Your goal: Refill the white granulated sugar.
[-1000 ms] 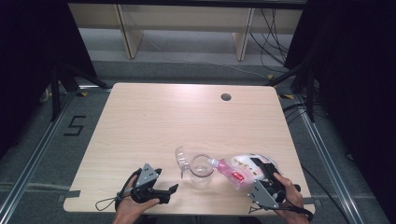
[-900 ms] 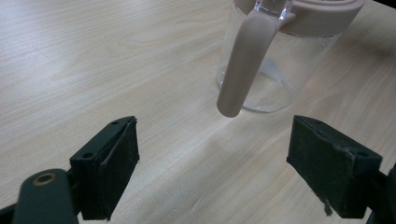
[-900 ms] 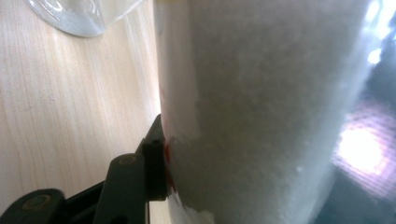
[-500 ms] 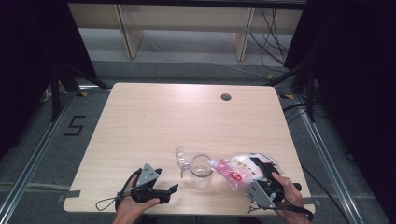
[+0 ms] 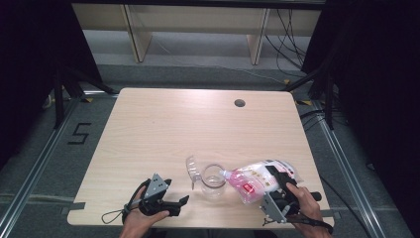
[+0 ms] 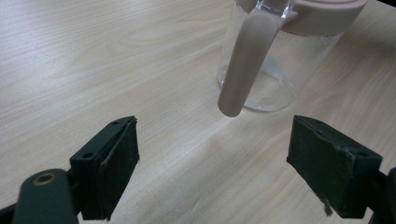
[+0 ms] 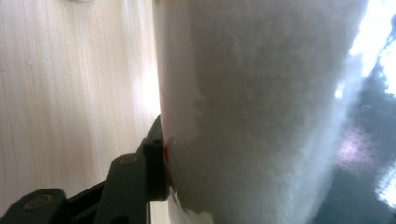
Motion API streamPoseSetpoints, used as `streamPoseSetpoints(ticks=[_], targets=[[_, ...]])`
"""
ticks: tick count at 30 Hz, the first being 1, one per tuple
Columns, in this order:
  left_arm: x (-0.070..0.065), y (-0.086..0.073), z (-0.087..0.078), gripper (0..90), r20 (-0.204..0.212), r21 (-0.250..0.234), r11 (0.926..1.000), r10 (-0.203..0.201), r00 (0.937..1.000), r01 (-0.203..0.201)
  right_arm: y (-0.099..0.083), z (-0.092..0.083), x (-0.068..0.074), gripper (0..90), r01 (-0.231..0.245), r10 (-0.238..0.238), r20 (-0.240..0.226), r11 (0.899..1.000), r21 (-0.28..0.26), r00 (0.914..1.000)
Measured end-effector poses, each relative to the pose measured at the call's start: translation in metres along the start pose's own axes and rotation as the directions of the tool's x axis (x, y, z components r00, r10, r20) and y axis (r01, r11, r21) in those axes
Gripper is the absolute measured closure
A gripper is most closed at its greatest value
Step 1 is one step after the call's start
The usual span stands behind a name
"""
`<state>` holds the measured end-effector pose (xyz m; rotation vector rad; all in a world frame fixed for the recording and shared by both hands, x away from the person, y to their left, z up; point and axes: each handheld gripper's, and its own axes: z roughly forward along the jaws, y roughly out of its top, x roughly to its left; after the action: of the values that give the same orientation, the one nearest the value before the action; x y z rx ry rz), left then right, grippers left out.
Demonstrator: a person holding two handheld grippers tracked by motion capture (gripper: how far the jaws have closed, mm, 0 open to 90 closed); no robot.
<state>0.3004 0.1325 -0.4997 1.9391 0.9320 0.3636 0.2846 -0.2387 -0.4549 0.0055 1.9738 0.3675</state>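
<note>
Clear plastic bag [image 5: 257, 181] hasn't shifted: your right gripper [image 5: 277, 191] stays clamped on it, tipped at the jar [image 5: 214, 181]; left gripper [image 5: 166, 201] open, empty. Pour continues.

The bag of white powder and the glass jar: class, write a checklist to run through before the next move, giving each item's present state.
1. Bag gripped by right tongs: ok; a pad presses its side in the right gripper view.
2. Bag's mouth at jar opening: ok, tilted toward it.
3. Jar's lid flipped open: ok.
4. Jar upright on table: ok.
5. Left tongs steadying the jar: not ok; open, short of the handle.
6. Powder flowing: cannot tell.
</note>
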Motion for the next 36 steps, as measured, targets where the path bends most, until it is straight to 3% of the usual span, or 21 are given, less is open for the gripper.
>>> streamPoseSetpoints(ticks=[6, 9, 11, 13, 15, 16, 17, 18, 19, 20, 21, 22, 23, 24, 26, 29, 30, 31, 34, 35, 36], targets=[[-0.001, -0.001, 0.001, 15.8, 0.000, -0.001, 0.9999, -0.016, 0.9999, 0.016, 0.000, 0.000, -0.001, 51.9, 0.023, -0.023, 0.005, 1.000, 0.014, 0.9997], [-0.001, 0.000, 0.001, 15.8, -0.004, 0.003, 0.9999, -0.012, 0.9999, 0.012, 0.001, 0.002, -0.003, 52.0, 0.068, -0.068, 0.010, 0.998, 0.010, 0.9976], [-0.001, -0.001, 0.001, 15.8, 0.001, -0.001, 0.9999, -0.016, 0.9999, 0.016, 0.001, 0.002, -0.001, 52.1, 0.053, -0.053, 0.010, 0.998, 0.030, 0.9985], [-0.001, -0.001, 0.001, 15.8, 0.000, -0.002, 0.9998, -0.018, 0.9998, 0.018, 0.002, 0.002, -0.003, 52.1, 0.085, -0.086, 0.010, 0.996, 0.023, 0.9963], [-0.001, -0.001, 0.002, 15.8, 0.001, -0.006, 0.9997, -0.023, 0.9997, 0.023, 0.004, 0.002, -0.007, 52.2, 0.158, -0.158, 0.024, 0.987, 0.020, 0.9871], [-0.001, -0.001, 0.002, 15.8, 0.003, -0.007, 0.9997, -0.022, 0.9998, 0.022, 0.004, 0.002, -0.006, 52.2, 0.153, -0.154, 0.028, 0.988, 0.026, 0.9877], [-0.001, -0.001, 0.002, 15.8, 0.003, -0.006, 0.9998, -0.021, 0.9998, 0.021, 0.003, 0.002, -0.003, 52.2, 0.100, -0.101, 0.021, 0.994, 0.036, 0.9947], [-0.001, -0.001, 0.002, 15.8, 0.003, -0.006, 0.9998, -0.021, 0.9998, 0.021, 0.003, 0.002, -0.004, 52.3, 0.100, -0.101, 0.020, 0.994, 0.036, 0.9947], [-0.001, -0.001, 0.002, 15.8, 0.003, -0.006, 0.9998, -0.020, 0.9998, 0.020, 0.004, 0.002, -0.007, 52.3, 0.142, -0.143, 0.024, 0.989, 0.030, 0.9894], [-0.001, -0.001, 0.001, 15.8, 0.002, 0.000, 0.9999, -0.014, 0.9999, 0.014, 0.003, 0.001, -0.005, 52.3, 0.099, -0.099, 0.016, 0.994, 0.037, 0.9949], [-0.001, -0.001, 0.002, 15.9, 0.002, -0.001, 0.9999, -0.016, 0.9999, 0.016, 0.004, 0.001, -0.005, 52.3, 0.101, -0.102, 0.015, 0.994, 0.036, 0.9947], [-0.001, -0.001, 0.002, 15.8, 0.002, -0.002, 0.9999, -0.016, 0.9999, 0.016, 0.005, 0.001, -0.010, 52.4, 0.166, -0.167, 0.026, 0.986, 0.026, 0.9856], [-0.001, -0.001, 0.002, 15.8, 0.002, -0.002, 0.9999, -0.017, 0.9999, 0.017, 0.004, 0.001, -0.006, 52.4, 0.108, -0.108, 0.017, 0.994, 0.035, 0.9940], [-0.001, -0.001, 0.002, 15.8, 0.002, -0.001, 0.9999, -0.015, 0.9999, 0.015, 0.004, 0.001, -0.006, 52.4, 0.111, -0.112, 0.016, 0.993, 0.038, 0.9936], [-0.001, -0.001, 0.002, 15.8, 0.003, -0.006, 0.9998, -0.021, 0.9998, 0.021, 0.007, 0.000, -0.011, 52.5, 0.179, -0.179, 0.020, 0.983, 0.034, 0.9836], [-0.001, -0.001, 0.003, 15.8, 0.005, -0.005, 0.9998, -0.021, 0.9998, 0.021, 0.008, 0.000, -0.012, 52.5, 0.177, -0.178, 0.020, 0.984, 0.035, 0.9839], [-0.001, -0.001, 0.002, 15.8, 0.003, -0.006, 0.9998, -0.019, 0.9998, 0.019, 0.006, 0.001, -0.007, 52.5, 0.105, -0.105, 0.008, 0.994, 0.040, 0.9944], [-0.001, 0.000, 0.002, 15.8, 0.003, -0.006, 0.9999, -0.013, 0.9999, 0.013, 0.007, 0.000, -0.010, 52.5, 0.144, -0.145, 0.014, 0.989, 0.045, 0.9894], [-0.001, 0.000, 0.002, 15.8, 0.001, -0.005, 0.9999, -0.010, 0.9999, 0.010, 0.008, 0.001, -0.011, 52.7, 0.164, -0.165, 0.012, 0.985, 0.052, 0.9862], [-0.001, -0.001, 0.002, 15.8, 0.002, -0.006, 0.9997, -0.022, 0.9998, 0.022, 0.010, 0.001, -0.015, 52.7, 0.226, -0.227, 0.018, 0.973, 0.044, 0.9738], [-0.001, -0.001, 0.002, 15.8, 0.003, -0.006, 0.9998, -0.021, 0.9998, 0.021, 0.010, 0.002, -0.017, 52.7, 0.256, -0.257, 0.016, 0.966, 0.036, 0.9664]])
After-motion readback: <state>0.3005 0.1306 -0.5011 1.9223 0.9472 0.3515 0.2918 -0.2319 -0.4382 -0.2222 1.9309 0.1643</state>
